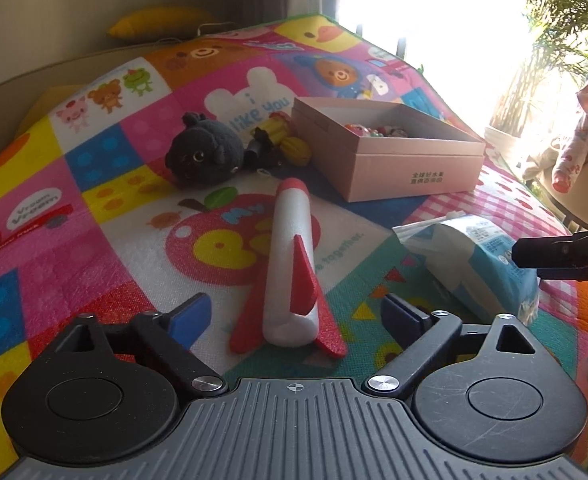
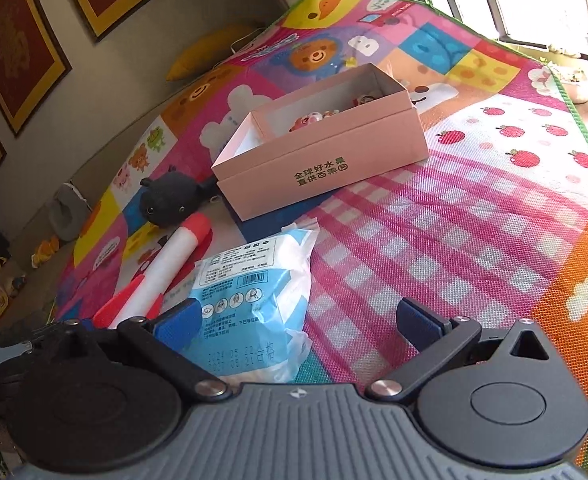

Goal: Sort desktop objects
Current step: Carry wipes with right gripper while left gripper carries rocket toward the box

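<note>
A white foam rocket (image 1: 291, 264) with red fins and a red tip lies on the colourful play mat (image 1: 105, 208), its tail between the fingers of my open left gripper (image 1: 294, 316). A blue-and-white plastic packet (image 2: 253, 300) lies in front of my open right gripper (image 2: 298, 320), nearer its left finger; it also shows in the left wrist view (image 1: 478, 260). A black plush toy (image 1: 203, 154) and a small yellow toy (image 1: 289, 140) lie beside an open pink box (image 1: 390, 152) holding small toys. The rocket (image 2: 165, 272) and the box (image 2: 322, 160) show in the right wrist view too.
The right gripper's finger (image 1: 562, 254) enters the left wrist view from the right. A yellow cushion (image 2: 205, 56) lies at the mat's far edge by the wall. Potted plants (image 1: 566, 40) stand by the bright window. Small toys (image 2: 45, 248) sit on the floor off the mat's left side.
</note>
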